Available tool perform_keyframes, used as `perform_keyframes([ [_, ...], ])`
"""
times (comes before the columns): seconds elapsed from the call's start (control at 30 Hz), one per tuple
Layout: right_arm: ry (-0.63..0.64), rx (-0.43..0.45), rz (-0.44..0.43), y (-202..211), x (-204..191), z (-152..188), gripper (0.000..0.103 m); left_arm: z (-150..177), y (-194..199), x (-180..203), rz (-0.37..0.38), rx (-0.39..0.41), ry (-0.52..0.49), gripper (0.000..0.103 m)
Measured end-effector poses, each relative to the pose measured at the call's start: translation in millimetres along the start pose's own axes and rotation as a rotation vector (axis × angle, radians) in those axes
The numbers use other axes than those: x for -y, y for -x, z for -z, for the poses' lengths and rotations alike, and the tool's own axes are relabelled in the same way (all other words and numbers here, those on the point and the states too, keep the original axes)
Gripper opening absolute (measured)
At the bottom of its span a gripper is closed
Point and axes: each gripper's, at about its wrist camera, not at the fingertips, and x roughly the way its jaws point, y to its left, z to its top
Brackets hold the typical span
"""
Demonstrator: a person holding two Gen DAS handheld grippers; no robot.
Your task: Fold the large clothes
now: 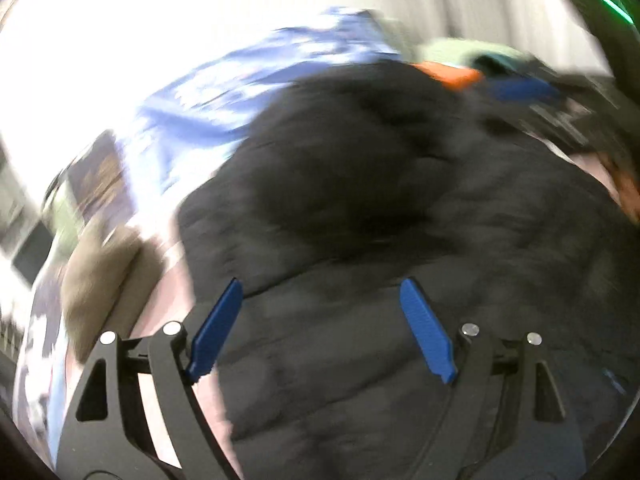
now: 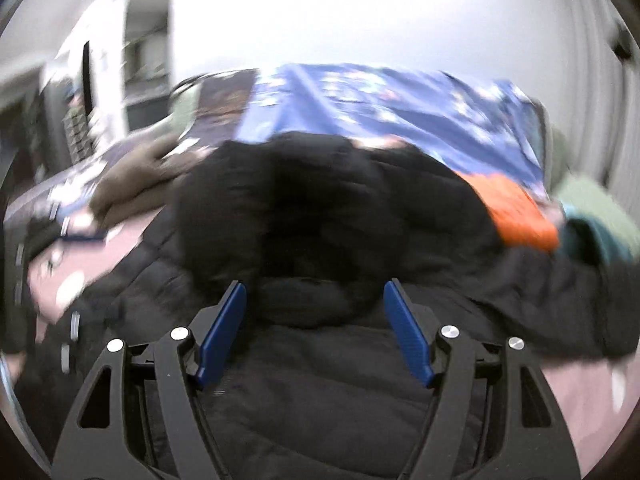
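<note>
Left wrist view: black quilted puffer jacket (image 1: 380, 240) spread on the pink-covered bed (image 1: 176, 264), looking unfolded, folding largely ahead; left hand-held gripper (image 1: 320, 292) spread, empty, poised over the jacket's lower part. Right wrist view: same jacket (image 2: 320, 380), hood toward 12 o'clock, orange folded garment (image 2: 520, 216) at 2 o'clock; right hand-held gripper (image 2: 316, 294) spread, empty, aimed at the hood.

No legible txt, labels, brand marks or nos. in either wrist view; both pics are motion-blurred. The blue patterned cloth (image 2: 400, 104) behind the black jacket (image 2: 320, 208) has pale blotches, but can't tell if they're print or lettering. Nothing readable on the jacket itself or on the orange item (image 2: 520, 216) beside it.
</note>
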Motion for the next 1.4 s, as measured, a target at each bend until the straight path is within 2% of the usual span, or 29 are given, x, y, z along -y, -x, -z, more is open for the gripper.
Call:
perform_keyframes([
  [0.07, 0.082, 0.013, -0.019, -2, -26, 1, 0.072, 2, -16, -32, -0.048, -0.026, 0.115, 0.062],
  [0.13, 0.184, 0.018, -0.043, -6, -57, 3, 0.072, 1, -39, -66, -0.011, -0.056, 0.252, 0.028],
  [0.2, 0.302, 0.021, -0.05, -14, -89, 5, 0.072, -3, -56, -86, 0.053, -0.057, 0.342, 0.018],
  [0.27, 0.385, 0.025, -0.036, -24, -111, 7, 0.071, -14, -78, -97, 0.12, -0.035, 0.39, 0.017],
  [0.33, 0.444, 0.012, -0.003, -43, -132, 4, 0.071, -26, -100, -97, 0.165, -0.026, 0.385, 0.017],
  [0.4, 0.455, -0.005, 0.014, -64, -144, -3, 0.066, -28, -121, -96, 0.134, -0.053, 0.38, 0.017],
  [0.5, 0.481, -0.037, 0.022, -93, -158, -12, 0.052, -11, -144, -105, 0.158, -0.097, 0.453, 0.017],
  [0.57, 0.539, -0.07, 0.063, -113, -168, -12, 0.037, 10, -152, -121, 0.229, -0.098, 0.556, 0.017],
  [0.6, 0.564, -0.081, 0.089, -122, -172, -10, 0.034, 14, -151, -128, 0.253, -0.096, 0.592, 0.017],
  [0.63, 0.596, -0.089, 0.136, -131, -175, -8, 0.031, 18, -149, -137, 0.279, -0.086, 0.633, 0.017],
  [0.67, 0.651, -0.087, 0.233, -141, -178, -6, 0.029, 20, -148, -141, 0.285, -0.079, 0.642, 0.017],
  [0.7, 0.681, -0.081, 0.304, -146, -177, -4, 0.029, 21, -148, -141, 0.282, -0.079, 0.635, 0.017],
  [0.77, 0.706, -0.046, 0.512, -149, -164, -6, 0.03, 20, -147, -135, 0.265, -0.087, 0.598, 0.017],
  [0.8, 0.647, -0.038, 0.588, -142, -145, -13, 0.03, 19, -147, -130, 0.257, -0.088, 0.581, 0.017],
  [0.87, 0.486, -0.065, 0.653, -124, -105, -23, 0.034, 14, -143, -121, 0.235, -0.083, 0.534, 0.017],
  [0.93, 0.265, -0.119, 0.717, -99, -45, -28, 0.038, 13, -141, -118, 0.222, -0.08, 0.509, 0.018],
  [0.97, 0.123, -0.155, 0.741, -85, -7, -26, 0.038, 11, -141, -118, 0.216, -0.077, 0.499, 0.019],
  [1.03, -0.09, -0.21, 0.719, -67, 43, -17, 0.038, 10, -137, -114, 0.205, -0.067, 0.482, 0.027],
  [1.07, -0.251, -0.233, 0.676, -53, 74, -10, 0.038, 9, -133, -112, 0.195, -0.057, 0.474, 0.03],
  [1.1, -0.342, -0.224, 0.621, -44, 86, -4, 0.038, 9, -131, -112, 0.187, -0.049, 0.468, 0.034],
  [1.17, -0.5, -0.167, 0.423, -25, 105, 5, 0.039, 5, -123, -109, 0.174, -0.019, 0.451, 0.037],
  [1.2, -0.527, -0.143, 0.349, -22, 108, 3, 0.041, 3, -117, -107, 0.176, 0.002, 0.44, 0.039],
  [1.23, -0.559, -0.113, 0.257, -19, 108, 1, 0.049, 1, -114, -107, 0.177, 0.015, 0.432, 0.042],
  [1.27, -0.579, -0.091, 0.189, -20, 107, -2, 0.068, 0, -111, -105, 0.175, 0.027, 0.423, 0.043],
  [1.33, -0.587, -0.064, 0.117, -30, 99, -13, 0.089, -2, -107, -103, 0.17, 0.036, 0.413, 0.045],
  [1.37, -0.573, -0.07, 0.104, -41, 92, -21, 0.094, -2, -107, -102, 0.174, 0.038, 0.412, 0.045],
  [1.4, -0.534, -0.113, 0.121, -58, 88, -28, 0.095, -2, -106, -102, 0.18, 0.038, 0.414, 0.046],
])
